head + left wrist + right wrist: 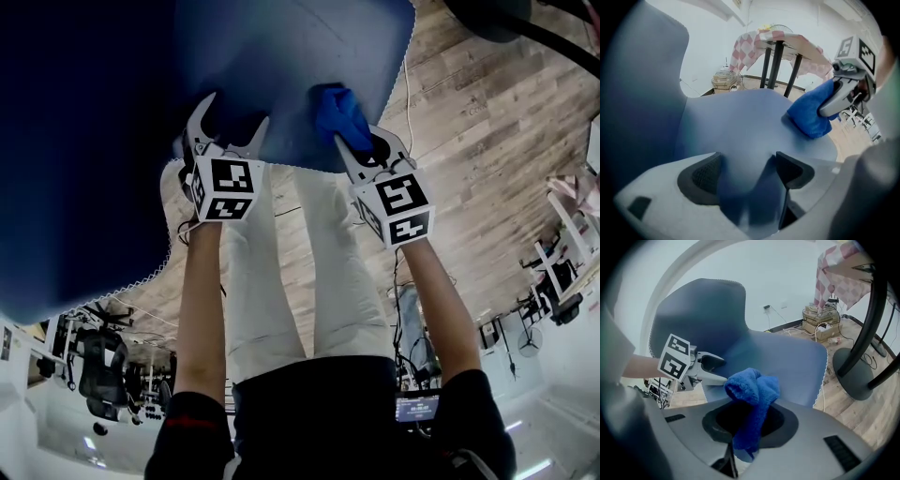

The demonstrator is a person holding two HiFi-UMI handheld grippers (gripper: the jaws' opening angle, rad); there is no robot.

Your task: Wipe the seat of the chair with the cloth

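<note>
One chair [701, 310], legs cut off; left claw [238, 111] gapes empty over its seat [300, 66]; right claw [361, 141] clamps one bunched cloth [339, 114].

Left gripper [237, 108], right gripper [361, 141], mid frame: pale grey shells, dark ribbed pads [701, 178], cubes [228, 187] with black-and-white square markers. Lower frame: dark top [319, 412], short dark sleeves [192, 427], off-white trousers [281, 272].

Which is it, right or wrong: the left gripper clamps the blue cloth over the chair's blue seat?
No. The right gripper clamps the blue cloth over the chair's blue seat, as the right gripper view shows; the left gripper is open and empty.
</note>
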